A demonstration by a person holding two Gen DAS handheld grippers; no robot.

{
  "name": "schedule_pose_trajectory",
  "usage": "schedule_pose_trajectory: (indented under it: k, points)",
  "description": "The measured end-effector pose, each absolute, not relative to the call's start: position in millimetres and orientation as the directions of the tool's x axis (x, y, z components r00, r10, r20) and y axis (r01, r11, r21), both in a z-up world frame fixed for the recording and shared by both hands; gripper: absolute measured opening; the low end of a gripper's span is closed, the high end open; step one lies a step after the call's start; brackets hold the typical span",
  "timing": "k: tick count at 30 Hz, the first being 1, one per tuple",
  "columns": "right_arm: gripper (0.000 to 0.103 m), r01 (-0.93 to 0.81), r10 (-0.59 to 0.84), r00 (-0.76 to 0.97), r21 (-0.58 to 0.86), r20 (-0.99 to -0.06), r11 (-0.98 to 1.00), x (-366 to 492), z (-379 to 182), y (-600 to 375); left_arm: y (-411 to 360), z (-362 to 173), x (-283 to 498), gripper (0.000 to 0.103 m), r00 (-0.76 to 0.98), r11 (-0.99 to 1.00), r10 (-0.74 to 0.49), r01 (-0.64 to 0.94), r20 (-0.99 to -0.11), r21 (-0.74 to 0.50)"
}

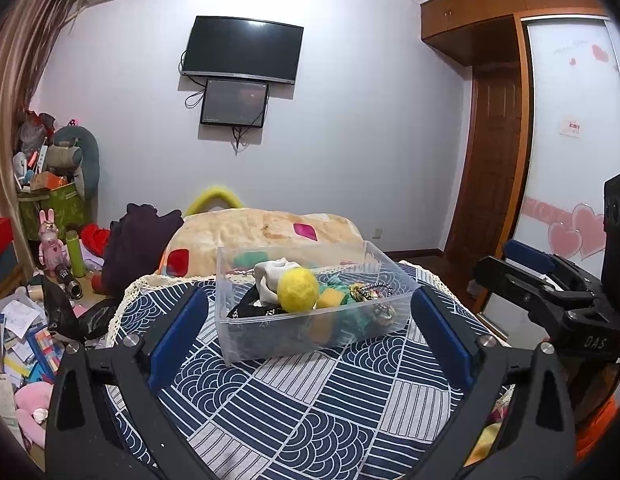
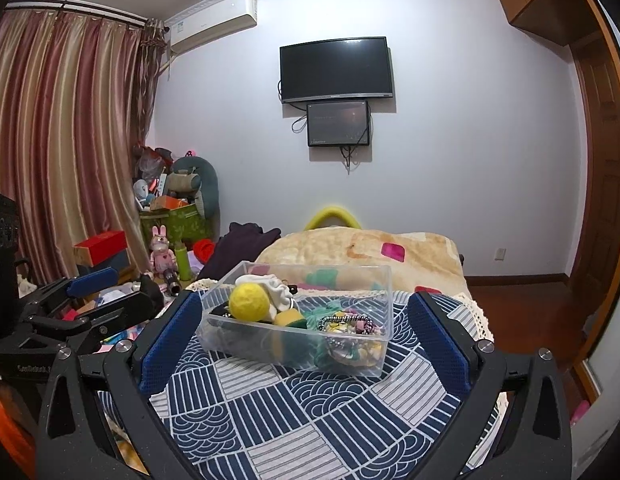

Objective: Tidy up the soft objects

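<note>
— Where do the soft things sit?

— In the clear plastic box [image 1: 310, 312] on the blue patterned cloth [image 1: 310, 408]. A yellow felt ball [image 1: 298, 290] lies near the front, touching a white sock [image 1: 270, 276] behind it. To the right are a yellow-and-green sponge [image 1: 330, 299] and a tangle of hair ties [image 1: 370, 292].

— And the grippers?

— The left gripper [image 1: 310, 324] has its jaws spread wide, holding nothing, its blue pads on either side of the box. The right gripper [image 2: 306, 328] is the same: wide open, empty, the box between its fingers.

— Anything beyond the box?

— A beige blanket [image 2: 362, 252] just behind it, and a dark television [image 2: 336, 69] on the far wall.
</note>
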State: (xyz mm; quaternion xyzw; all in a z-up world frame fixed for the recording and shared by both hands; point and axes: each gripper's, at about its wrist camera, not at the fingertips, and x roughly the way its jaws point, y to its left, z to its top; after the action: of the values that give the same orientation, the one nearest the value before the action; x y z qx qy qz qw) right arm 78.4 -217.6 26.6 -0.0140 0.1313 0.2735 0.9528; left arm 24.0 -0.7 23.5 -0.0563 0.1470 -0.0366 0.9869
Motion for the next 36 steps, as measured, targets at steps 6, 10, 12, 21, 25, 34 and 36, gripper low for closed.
schedule_pose_trajectory:
  k: [6, 10, 12, 21, 25, 34, 36]
  points:
    - [0.103, -0.524, 0.517, 0.815, 0.047, -0.26, 0.85, 78.6, 26.3, -217.9, -0.6, 24.0, 24.3, 0.103, 0.954, 0.991, -0.091, 0.058, -0.284, -0.12]
    - [0.103, -0.523, 0.517, 0.815, 0.051, -0.262, 0.851, 77.6, 24.4, -218.3, -0.9, 23.9, 24.9, 0.103, 0.953, 0.991, -0.091, 0.058, -0.288, -0.121]
    - [0.103, -0.523, 0.517, 0.815, 0.051, -0.261, 0.851, 77.4, 24.5, -218.3, -1.0, 23.8, 24.9, 0.103, 0.953, 0.991, -0.091, 0.058, -0.288, -0.121]
    - [0.103, -0.524, 0.518, 0.815, 0.051, -0.261, 0.85, 77.4, 24.5, -218.0, -1.6, 23.7, 25.3, 0.103, 0.954, 0.991, -0.092, 0.059, -0.287, -0.121]
    - [0.103, -0.526, 0.519, 0.814, 0.051, -0.261, 0.849, 77.2, 24.3, -217.9, -1.7, 23.8, 24.7, 0.103, 0.955, 0.991, -0.089, 0.056, -0.283, -0.122]
    - [0.103, -0.53, 0.523, 0.811, 0.048, -0.263, 0.846, 73.8, 26.3, -216.2, -1.5, 22.1, 25.8, 0.103, 0.952, 0.99, -0.091, 0.053, -0.293, -0.134]
    - [0.103, -0.53, 0.522, 0.811, 0.047, -0.264, 0.847, 73.7, 26.1, -216.1, -2.1, 22.0, 26.2, 0.103, 0.951, 0.989, -0.092, 0.054, -0.294, -0.134]
